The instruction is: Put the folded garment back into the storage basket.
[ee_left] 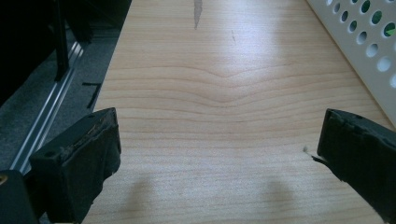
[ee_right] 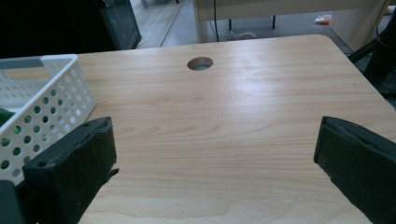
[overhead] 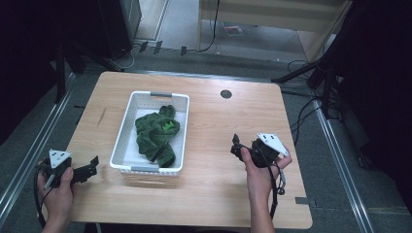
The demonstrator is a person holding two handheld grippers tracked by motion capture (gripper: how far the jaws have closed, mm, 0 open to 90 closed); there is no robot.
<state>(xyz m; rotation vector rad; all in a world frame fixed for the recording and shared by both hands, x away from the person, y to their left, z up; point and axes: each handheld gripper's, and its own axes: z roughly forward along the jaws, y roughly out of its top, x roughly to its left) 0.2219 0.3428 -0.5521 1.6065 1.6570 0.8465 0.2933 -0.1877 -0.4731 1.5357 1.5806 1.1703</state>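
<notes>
Green cloth lies crumpled in the white perforated basket, which sits on the wooden table left of centre. Left to right in the high view: left gripper, basket with cloth, right gripper.

Left gripper sits at the table's near left corner, held in the person's left hand, just beside the basket's near left wall but not touching it. In the left gripper view its jaws stand wide apart with only bare wood between them, holding nothing; the basket's holed wall runs along the right edge.

Cloth is bunched and elongated, running from the basket's far end to its near end, with a brighter green patch near the top (print or inner layer, cannot tell). It fills the middle; white floor shows on both sides.

Right gripper is well right of the basket, in the person's right hand. In the right gripper view, jaws fully spread, empty, pointing over bare table toward the cable hole; basket corner at left.

Handling judgement: cloth looks soft, light, limp, not fragile, not slippery; it will sag and trail when lifted. Best hold is likely a raised fold on the upper bunch, pinched from above, clear of the basket walls.
</notes>
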